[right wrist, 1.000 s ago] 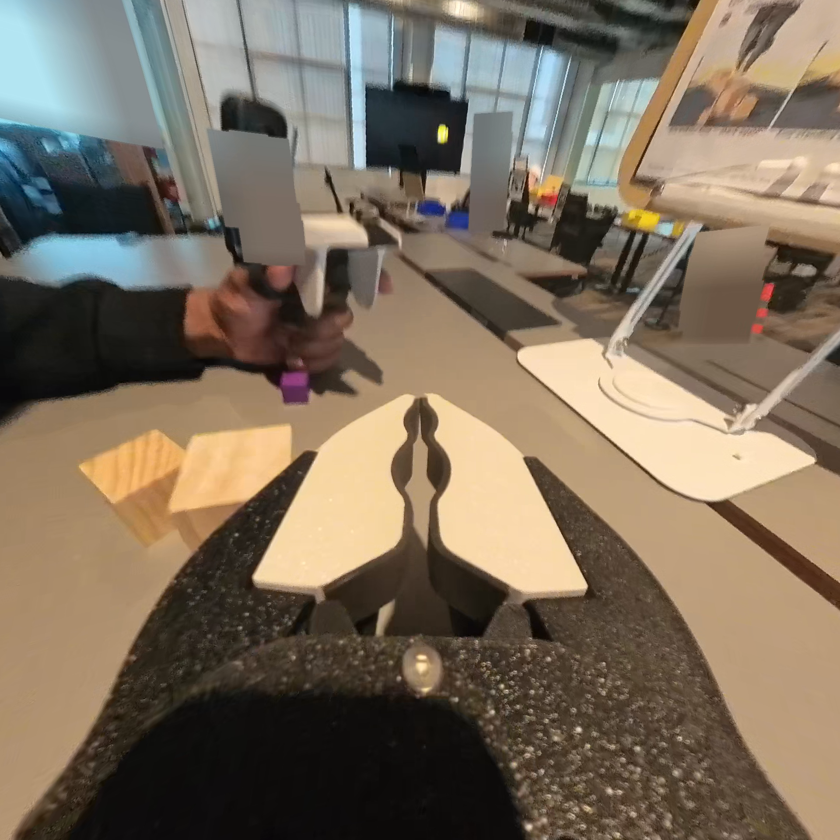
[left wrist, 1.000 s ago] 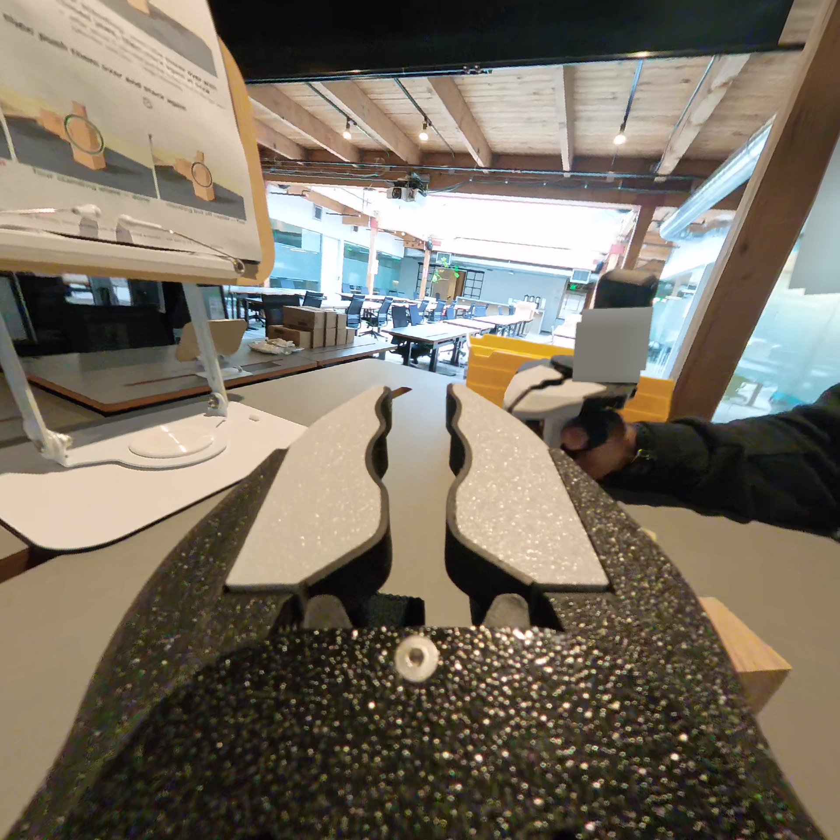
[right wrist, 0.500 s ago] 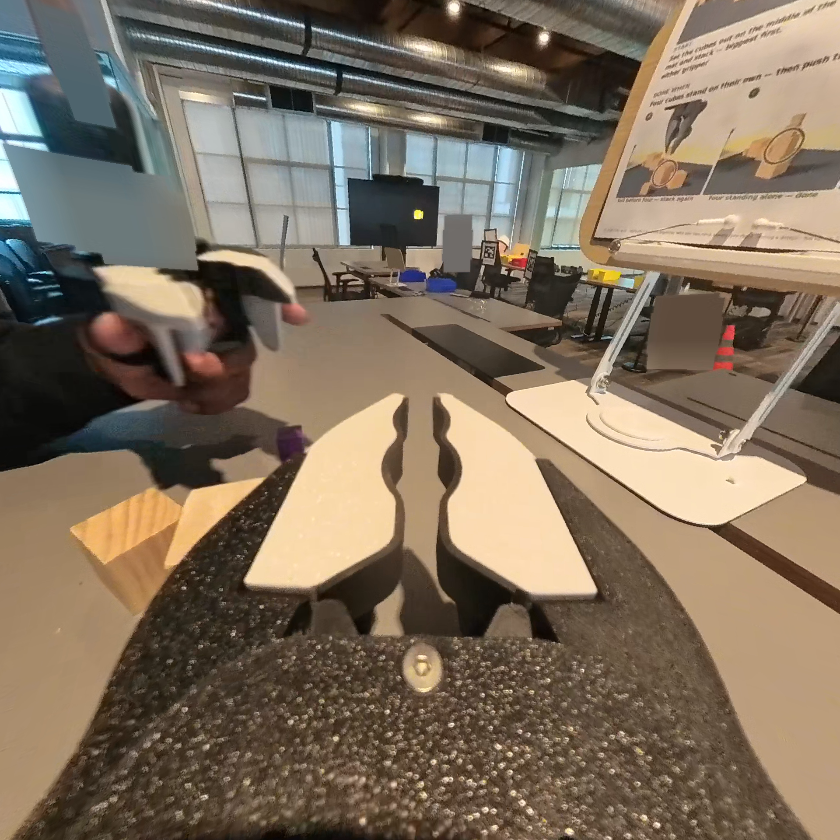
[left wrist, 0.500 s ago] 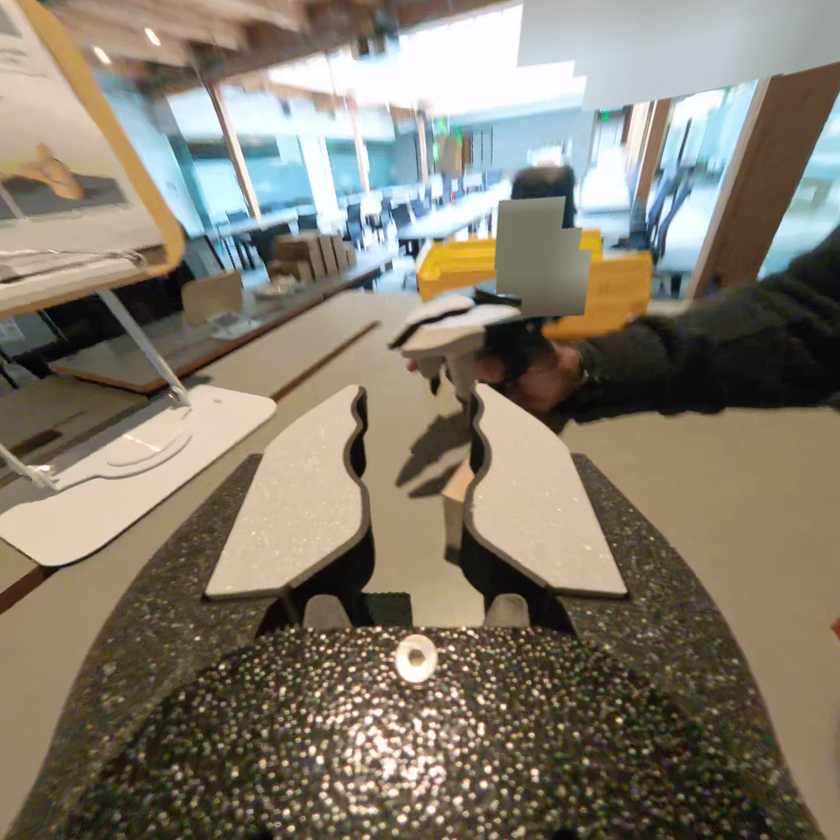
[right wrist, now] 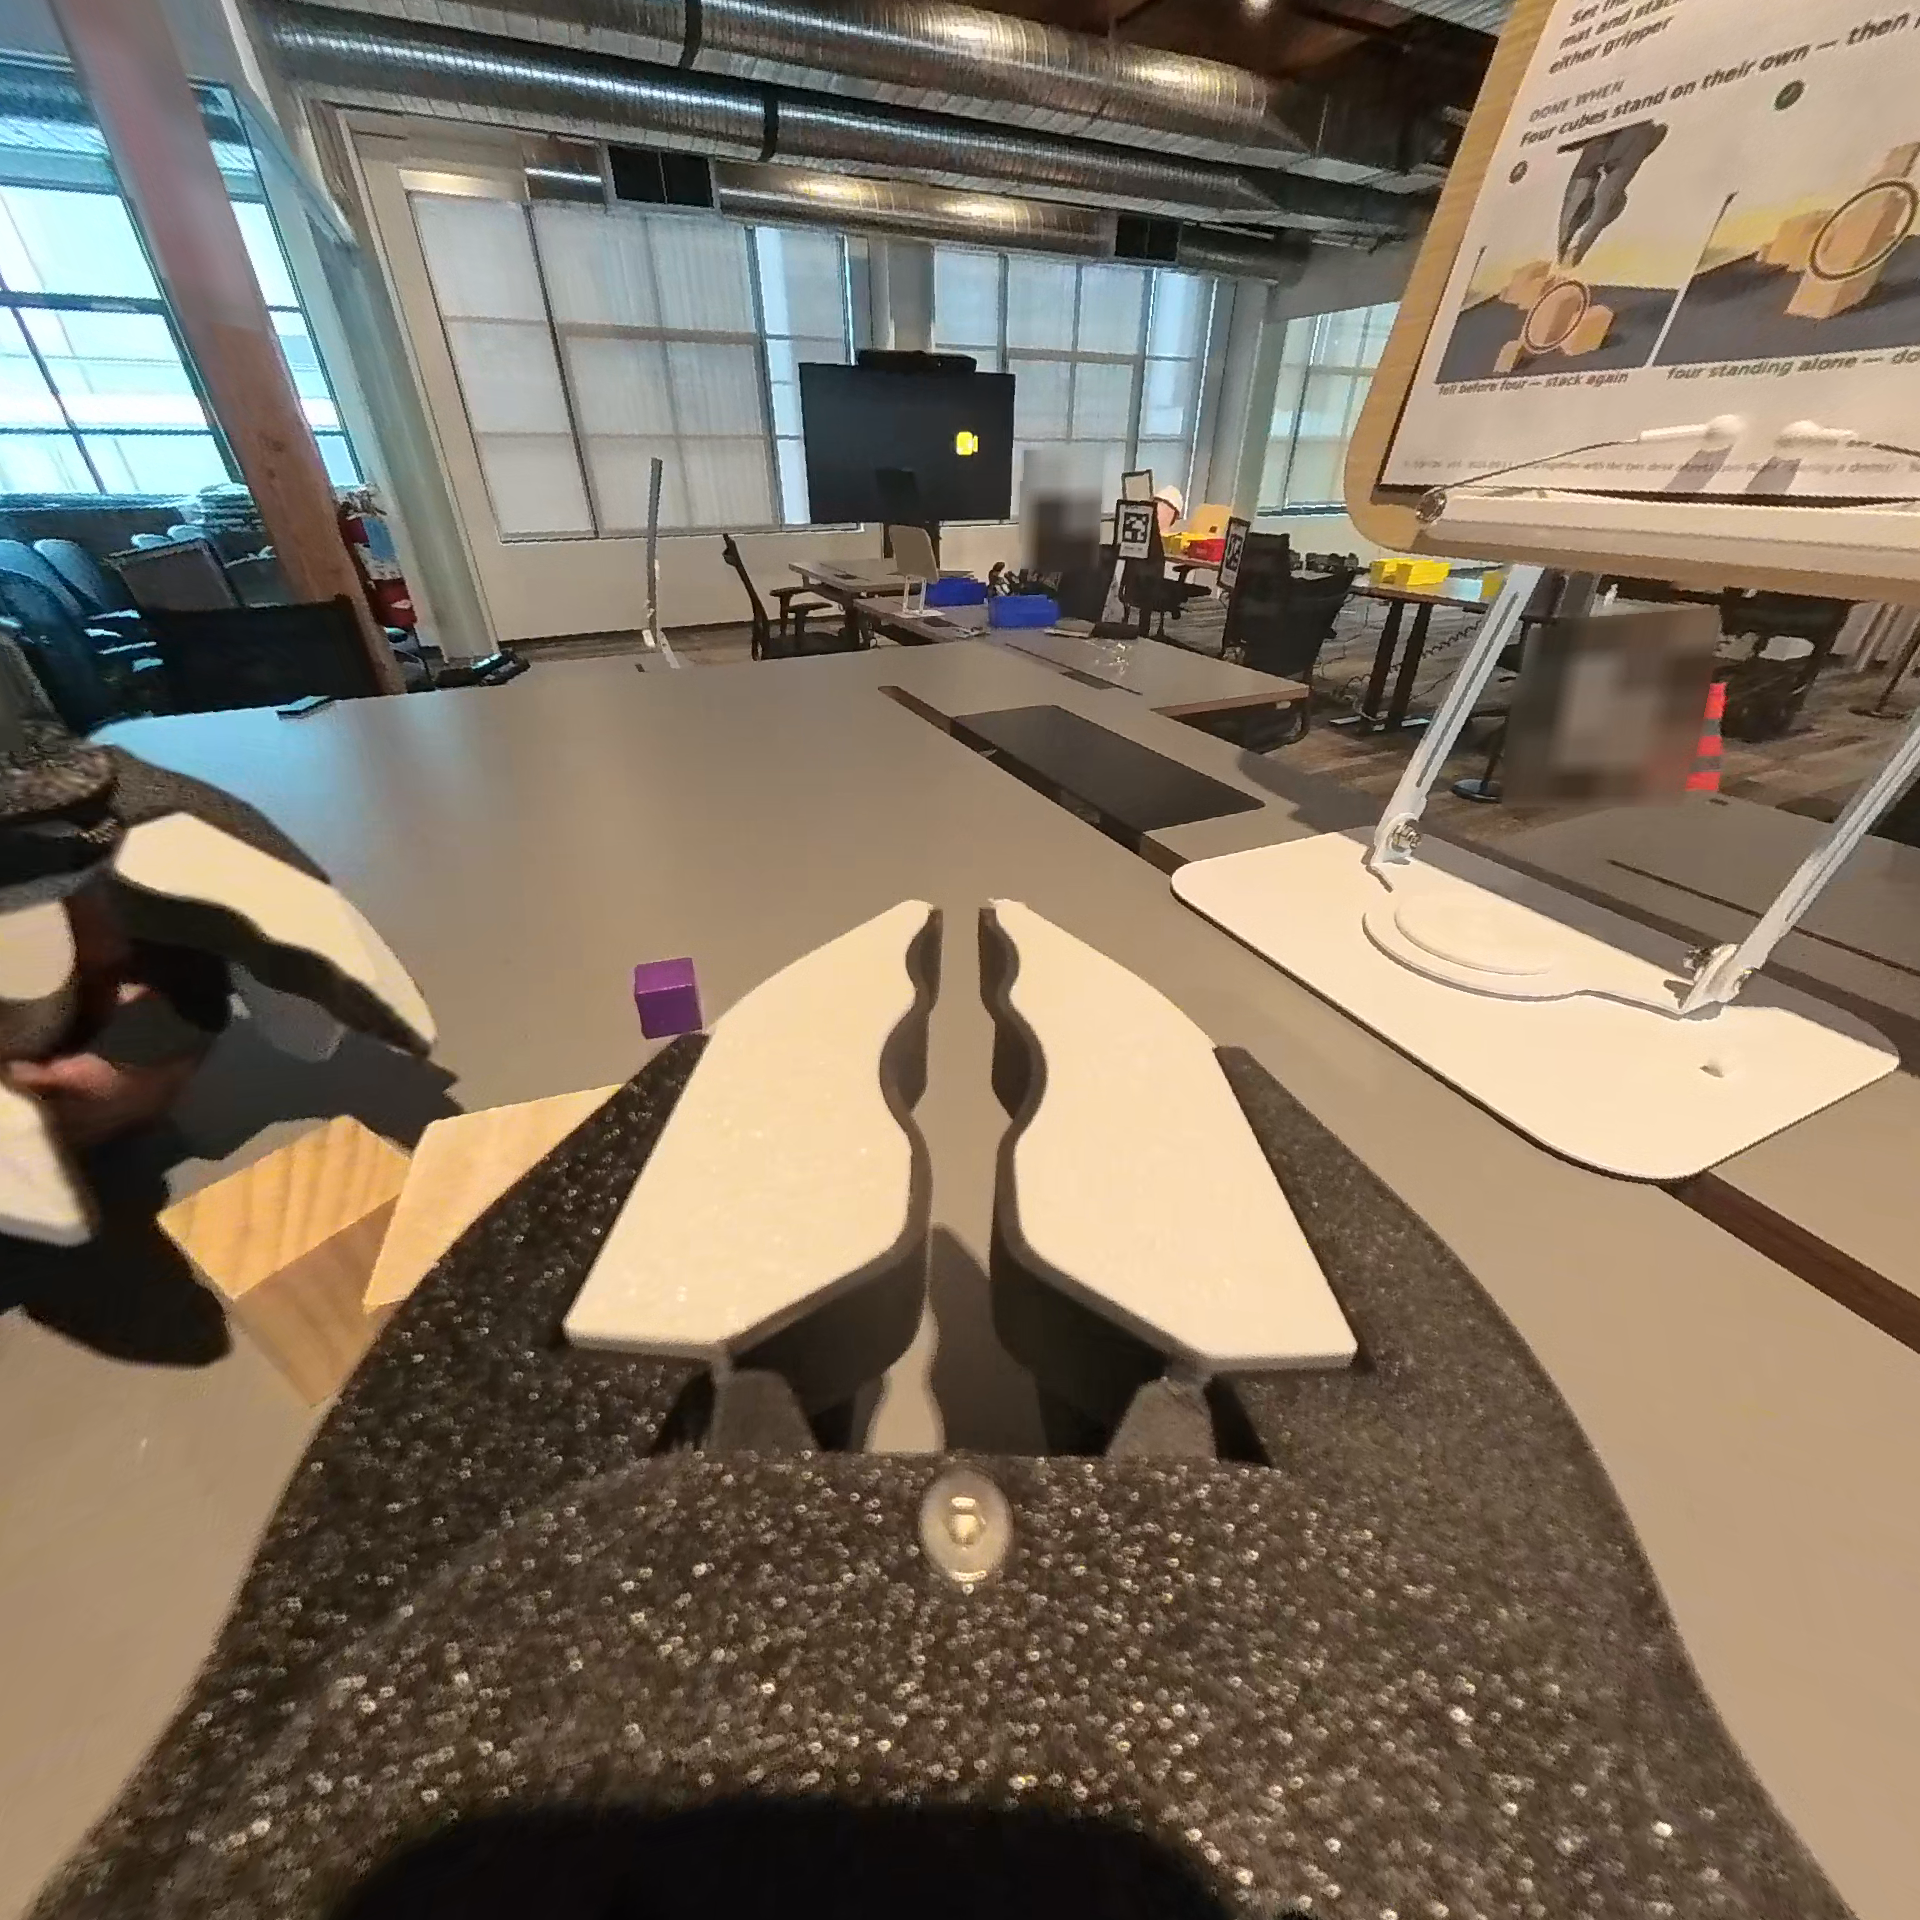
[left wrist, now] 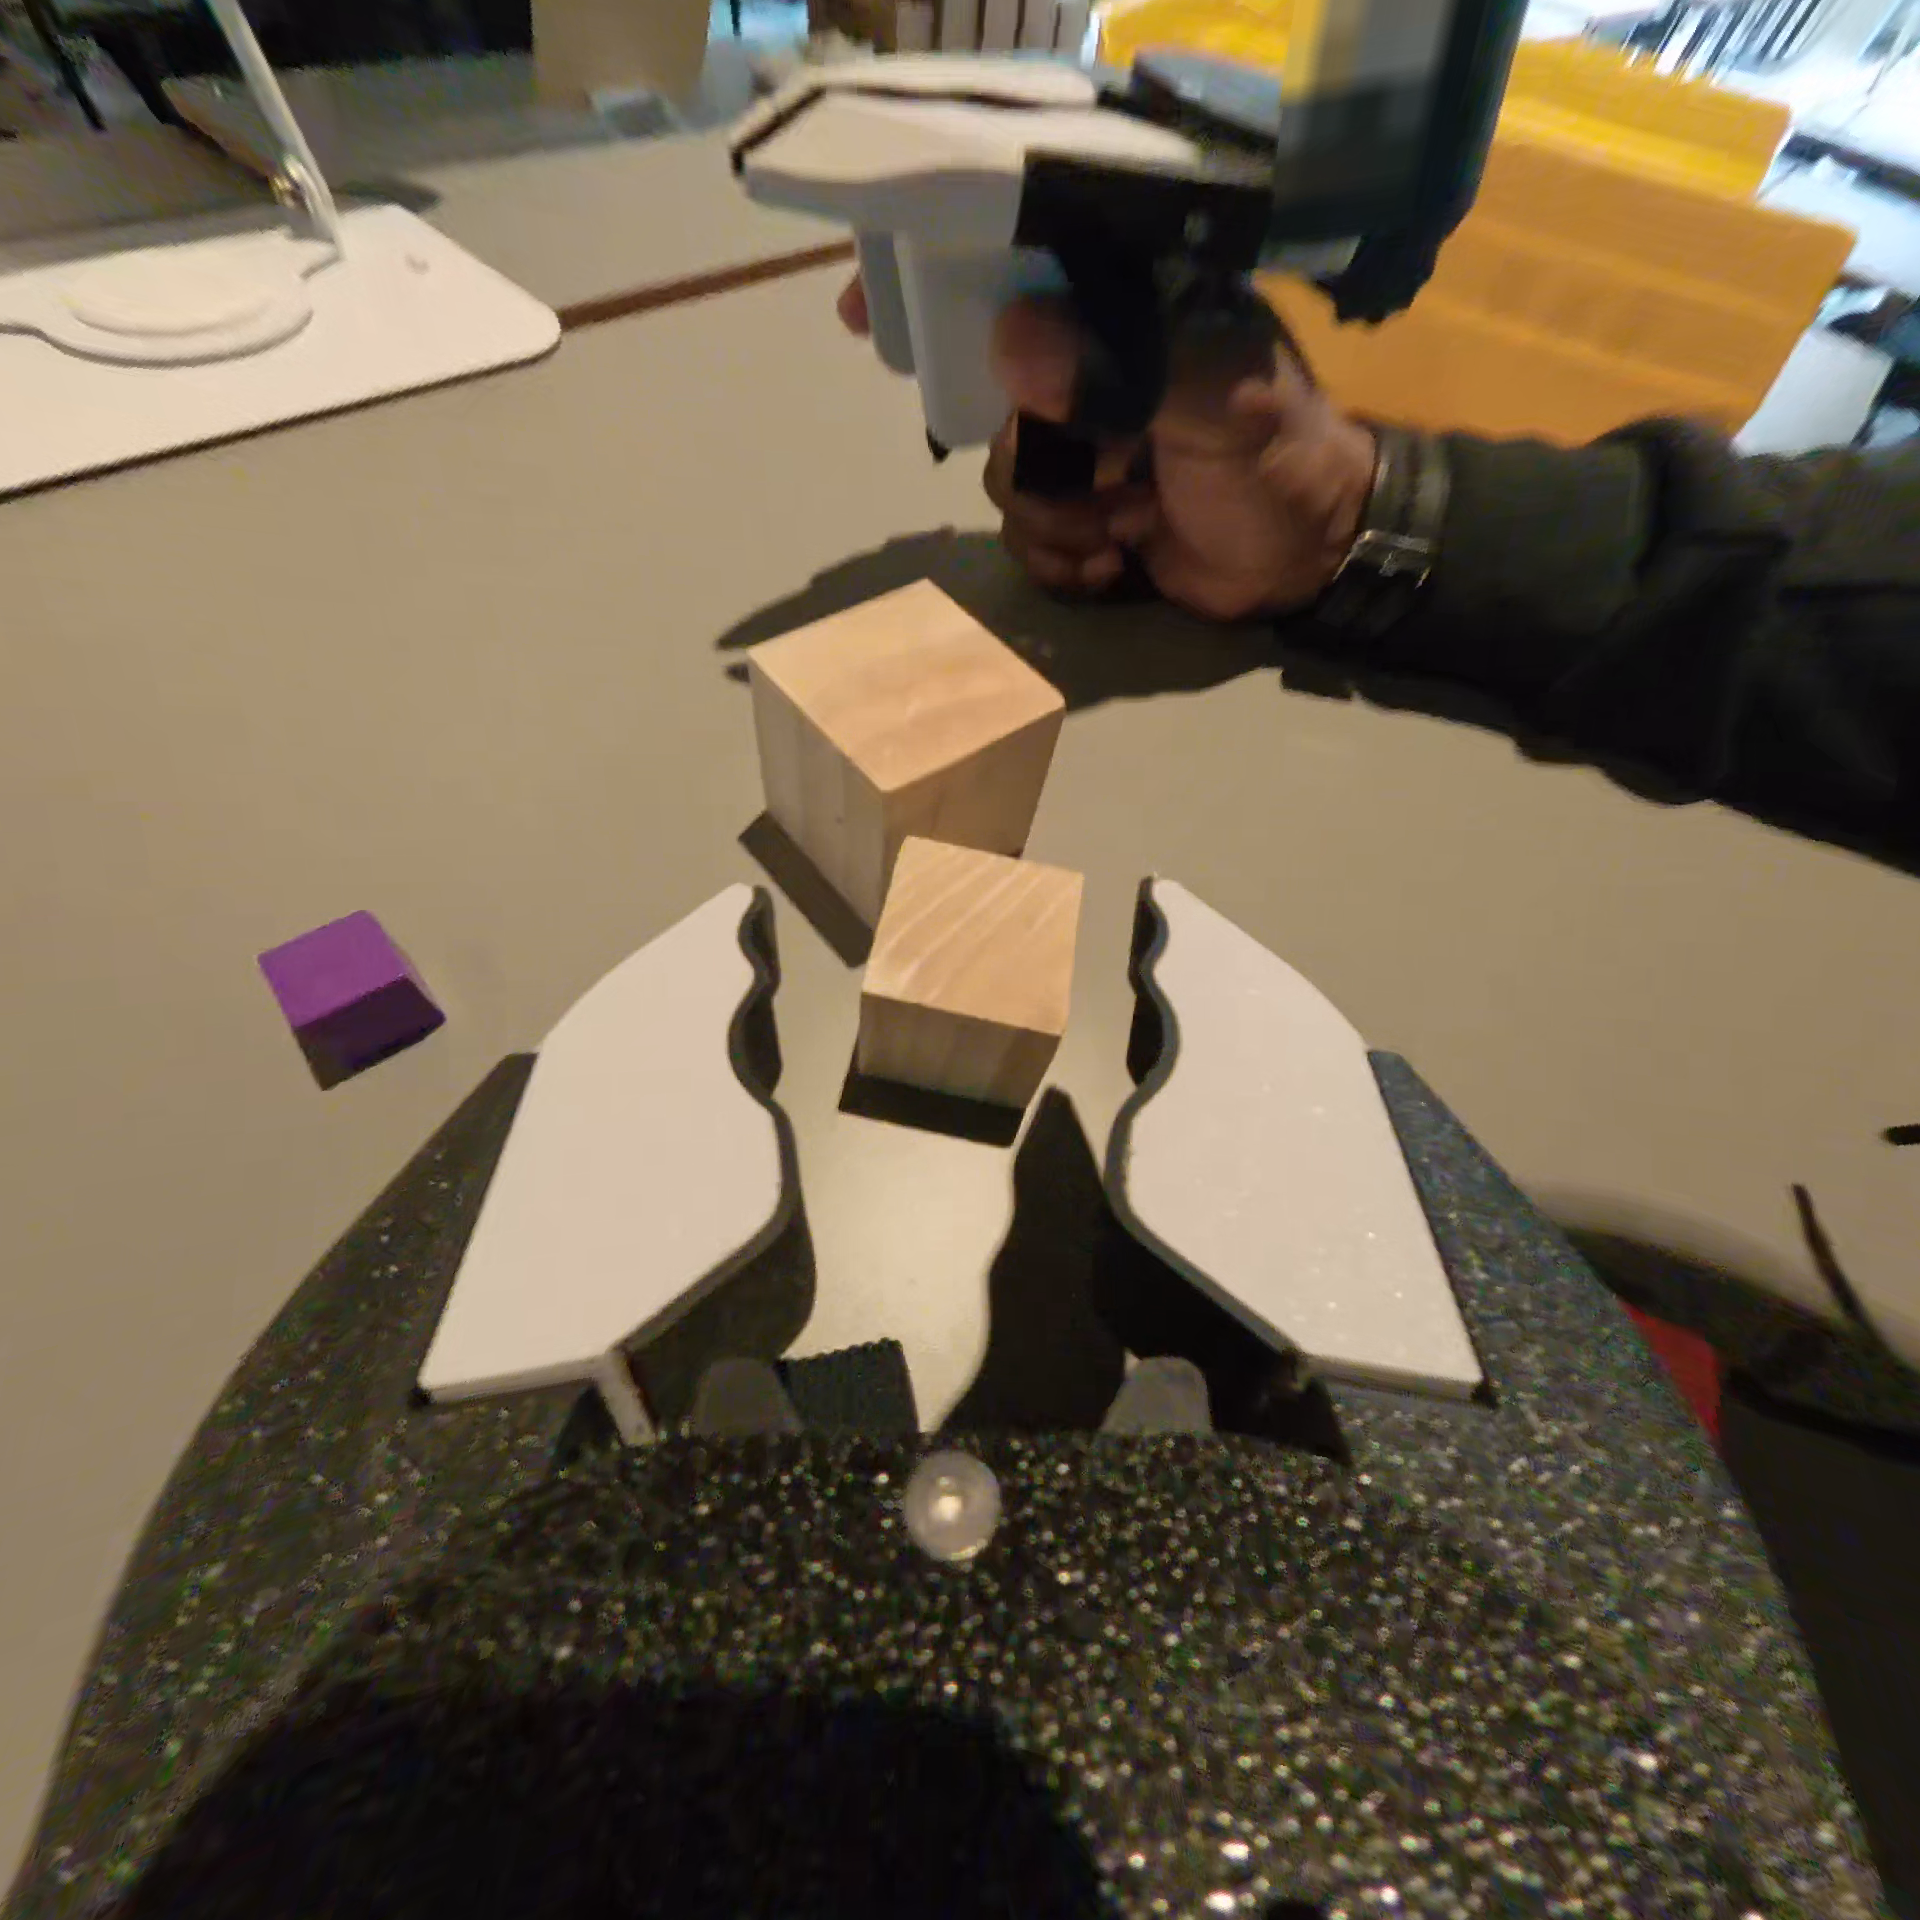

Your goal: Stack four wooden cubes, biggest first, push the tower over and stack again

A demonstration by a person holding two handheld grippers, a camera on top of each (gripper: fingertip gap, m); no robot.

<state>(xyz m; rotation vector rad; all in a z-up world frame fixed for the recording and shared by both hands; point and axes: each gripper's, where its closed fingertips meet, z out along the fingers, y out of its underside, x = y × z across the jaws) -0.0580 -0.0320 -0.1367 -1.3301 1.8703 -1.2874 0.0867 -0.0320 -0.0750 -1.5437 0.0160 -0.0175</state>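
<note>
In the left wrist view, my left gripper [left wrist: 951,909] is open and points down at the grey table. A medium wooden cube [left wrist: 971,982] stands between its fingertips, and the fingers do not touch it. A bigger wooden cube [left wrist: 904,727] stands just behind it, touching or nearly so. A small purple cube [left wrist: 348,992] lies to the left. My right gripper [right wrist: 961,920] is shut to a narrow slit and empty. It hovers above the table beyond the cubes [left wrist: 935,156]. The right wrist view shows both wooden cubes [right wrist: 281,1226] at lower left and the purple cube [right wrist: 665,995]. No fourth cube is in view.
A white stand base [right wrist: 1507,987] carrying a clipboard with an instruction sheet sits on the table's far side and also shows in the left wrist view [left wrist: 208,343]. A yellow bin [left wrist: 1558,260] lies behind the person's hand [left wrist: 1226,499] and dark sleeve. Left tips to right tips: about 15 centimetres.
My left gripper has tipped down toward the table and opened wide, coming around the medium cube. My right gripper's fingers have narrowed their gap since half a second ago.
</note>
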